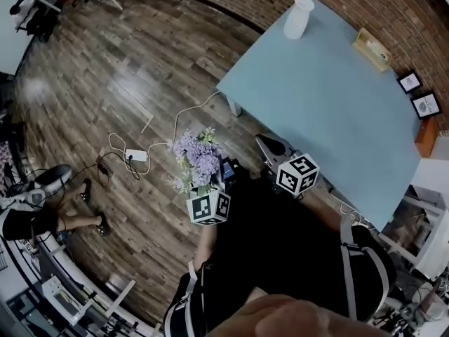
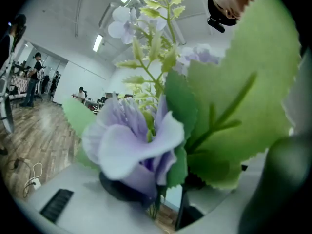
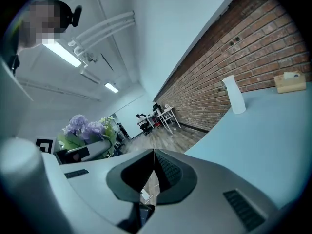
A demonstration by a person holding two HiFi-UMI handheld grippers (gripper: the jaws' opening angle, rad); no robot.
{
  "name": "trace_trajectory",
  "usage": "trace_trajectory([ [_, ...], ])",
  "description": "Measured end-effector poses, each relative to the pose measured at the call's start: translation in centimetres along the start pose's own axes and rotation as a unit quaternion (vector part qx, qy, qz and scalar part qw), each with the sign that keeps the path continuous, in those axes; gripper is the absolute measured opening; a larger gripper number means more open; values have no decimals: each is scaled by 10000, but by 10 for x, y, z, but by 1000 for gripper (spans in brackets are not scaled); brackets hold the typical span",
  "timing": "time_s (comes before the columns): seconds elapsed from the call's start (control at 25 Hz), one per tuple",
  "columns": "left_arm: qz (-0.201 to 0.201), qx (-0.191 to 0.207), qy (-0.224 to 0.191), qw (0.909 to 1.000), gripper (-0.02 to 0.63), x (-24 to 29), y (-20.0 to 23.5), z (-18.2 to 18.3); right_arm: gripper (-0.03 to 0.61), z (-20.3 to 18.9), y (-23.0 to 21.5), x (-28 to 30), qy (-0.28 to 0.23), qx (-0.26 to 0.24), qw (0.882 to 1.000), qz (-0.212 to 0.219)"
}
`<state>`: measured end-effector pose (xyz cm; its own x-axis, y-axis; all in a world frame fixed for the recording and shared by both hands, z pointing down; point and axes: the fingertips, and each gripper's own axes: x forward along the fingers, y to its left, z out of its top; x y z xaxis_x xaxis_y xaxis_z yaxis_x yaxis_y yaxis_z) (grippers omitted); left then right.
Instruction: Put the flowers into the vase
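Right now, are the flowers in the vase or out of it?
Out. The left claw holds the purple flowers beside the table, while the white vase stands apart at its far end.

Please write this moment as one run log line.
left tool: shut on flowers | right tool: shut, empty | vase: on table, without flowers

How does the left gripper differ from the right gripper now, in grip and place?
The left gripper is shut on the stems of the flowers; the right gripper has its jaws together on nothing. The left gripper is over the wooden floor, while the right gripper is closer to the edge of the blue table. Both carry a marker cube.
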<state>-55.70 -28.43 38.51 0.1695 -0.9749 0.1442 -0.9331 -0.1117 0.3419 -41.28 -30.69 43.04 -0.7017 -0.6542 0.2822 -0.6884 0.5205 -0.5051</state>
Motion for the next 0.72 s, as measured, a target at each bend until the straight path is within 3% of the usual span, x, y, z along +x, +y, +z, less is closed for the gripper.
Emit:
trace_trajectory([
  [0.16,-226,13,198,9995,207,14,34,0,18,-1,13,25,19,-73,9997,-216],
  [0.36,-427,49,95,9990,207,53,39,17,18,15,1,54,-38,-20,9994,-344],
  [0.56,-268,139,147,9994,207,97,56,39,18,29,-7,113,-158,366,9991,-146],
  [0.72,-350,402,156,9985,207,143,59,64,18,72,-26,156,-390,477,9981,-18],
])
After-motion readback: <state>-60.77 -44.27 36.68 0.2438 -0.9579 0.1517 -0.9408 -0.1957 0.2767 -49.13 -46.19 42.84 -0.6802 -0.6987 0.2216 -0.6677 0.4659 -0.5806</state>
